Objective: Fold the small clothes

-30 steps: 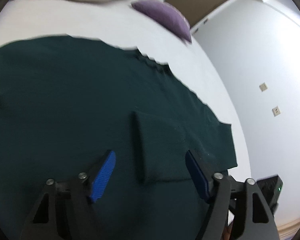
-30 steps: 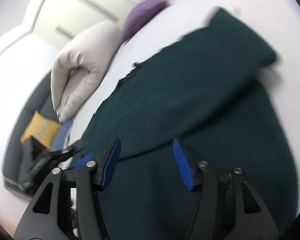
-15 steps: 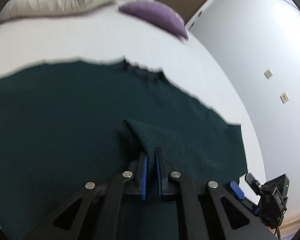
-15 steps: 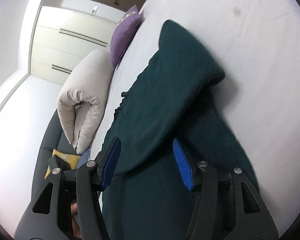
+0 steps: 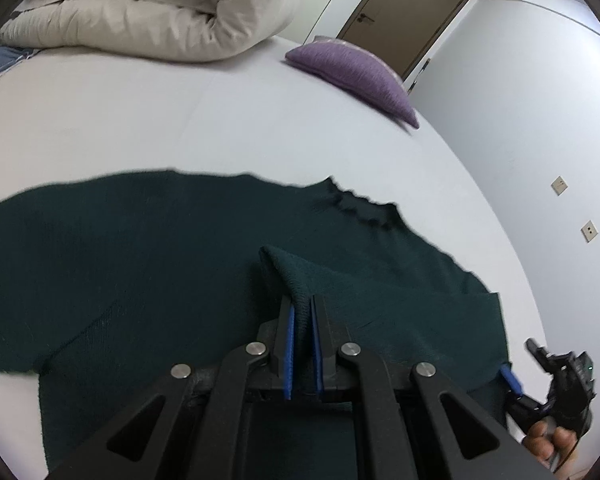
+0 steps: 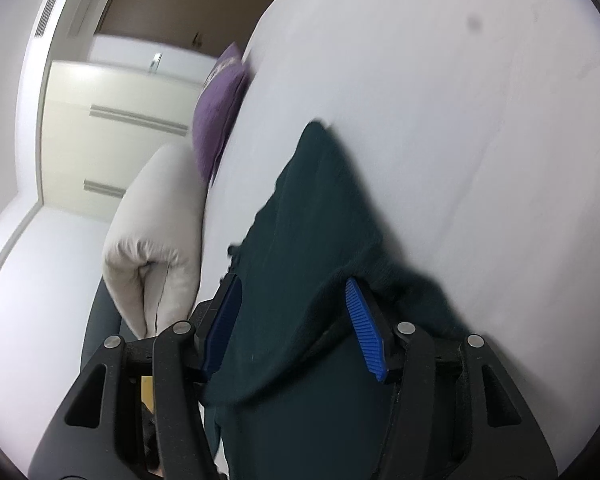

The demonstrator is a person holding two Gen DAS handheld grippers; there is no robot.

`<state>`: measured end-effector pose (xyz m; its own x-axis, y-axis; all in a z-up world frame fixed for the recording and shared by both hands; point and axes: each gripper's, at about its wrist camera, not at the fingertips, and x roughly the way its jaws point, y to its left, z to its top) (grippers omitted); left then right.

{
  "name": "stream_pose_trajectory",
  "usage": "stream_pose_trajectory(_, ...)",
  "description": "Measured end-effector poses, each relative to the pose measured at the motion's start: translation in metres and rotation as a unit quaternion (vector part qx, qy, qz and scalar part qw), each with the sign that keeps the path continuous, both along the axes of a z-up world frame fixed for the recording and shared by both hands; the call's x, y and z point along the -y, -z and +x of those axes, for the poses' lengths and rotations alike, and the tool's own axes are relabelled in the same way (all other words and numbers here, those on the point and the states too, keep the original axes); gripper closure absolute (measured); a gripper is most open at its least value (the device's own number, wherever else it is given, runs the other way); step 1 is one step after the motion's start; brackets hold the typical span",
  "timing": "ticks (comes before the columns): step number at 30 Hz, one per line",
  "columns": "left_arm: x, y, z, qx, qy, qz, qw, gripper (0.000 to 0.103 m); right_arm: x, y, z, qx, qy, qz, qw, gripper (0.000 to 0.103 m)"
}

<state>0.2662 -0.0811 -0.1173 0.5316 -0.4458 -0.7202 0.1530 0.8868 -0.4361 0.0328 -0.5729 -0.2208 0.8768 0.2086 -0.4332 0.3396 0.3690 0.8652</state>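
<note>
The left gripper has its 2 blue pads pressed nearly together, pinching a raised ridge of the dark green sweater. From the pinch the knit peaks up toward 12 o'clock, then drops back to the flat body of the garment. The right gripper stands wide, its blue pads well apart, with a folded layer of the sweater lying between them and nothing clamped. In the left wrist view that same gripper shows at 4 o'clock, at the sweater's edge.

The sweater is spread on the white bed, its neckline toward 1 o'clock of the pinch. A purple cushion sits at 1 o'clock near the bed's far edge, and a rolled cream duvet lies at 11 o'clock. Beyond them a brown door is set in the wall.
</note>
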Motion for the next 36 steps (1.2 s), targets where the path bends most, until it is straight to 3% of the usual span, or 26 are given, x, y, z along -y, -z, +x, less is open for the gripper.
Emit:
stream_pose_trajectory(4, -0.005, 0.014, 0.002, -0.007, -0.006, -0.010, 0.9999, 0.095, 0.009, 0.002, -0.013, -0.001, 0.014, -0.009, 1.000, 0.052)
stream_pose_trajectory(8, -0.003, 0.013, 0.000, 0.003, 0.000, -0.009, 1.0000, 0.095, 0.000, -0.007, -0.020, -0.001, -0.018, 0.009, 1.000, 0.049)
stream_pose_trajectory(12, -0.003, 0.010, -0.002, 0.007, -0.001, -0.012, 0.9999, 0.095, -0.027, -0.006, 0.004, -0.056, -0.075, 0.011, 0.996, 0.049)
stream_pose_trajectory(15, -0.007, 0.011, -0.003, 0.004, -0.003, -0.012, 0.9999, 0.095, -0.028, -0.001, 0.015, -0.071, -0.059, -0.010, 0.996, 0.052)
stream_pose_trajectory(19, -0.011, 0.014, -0.001, 0.003, -0.004, -0.014, 0.9999, 0.095, -0.003, -0.002, 0.002, -0.038, -0.004, -0.032, 0.999, 0.060)
stream_pose_trajectory(22, -0.010, 0.017, 0.001, 0.005, -0.008, -0.017, 0.9998, 0.095, -0.001, 0.002, -0.003, -0.037, -0.010, -0.042, 0.998, 0.068)
stream_pose_trajectory(24, -0.010, 0.020, 0.002, 0.006, -0.010, -0.018, 0.9998, 0.095, -0.004, -0.001, -0.007, -0.046, -0.016, -0.056, 0.997, 0.066)
stream_pose_trajectory(26, -0.010, 0.022, 0.001, 0.008, -0.007, -0.016, 0.9998, 0.094, -0.004, -0.007, -0.012, -0.062, -0.031, -0.040, 0.997, 0.065)
stream_pose_trajectory(28, -0.011, 0.023, 0.001, 0.012, -0.002, -0.014, 0.9998, 0.092, -0.007, -0.026, -0.015, -0.059, -0.047, -0.062, 0.995, 0.063)
stream_pose_trajectory(32, -0.012, 0.027, 0.001, 0.010, -0.004, -0.015, 0.9998, 0.092, -0.012, -0.071, 0.000, -0.029, -0.070, -0.153, 0.985, 0.063)
stream_pose_trajectory(36, -0.008, 0.030, -0.004, 0.024, -0.004, 0.002, 0.9997, 0.091, -0.002, -0.068, 0.051, -0.040, -0.110, -0.158, 0.980, 0.063)
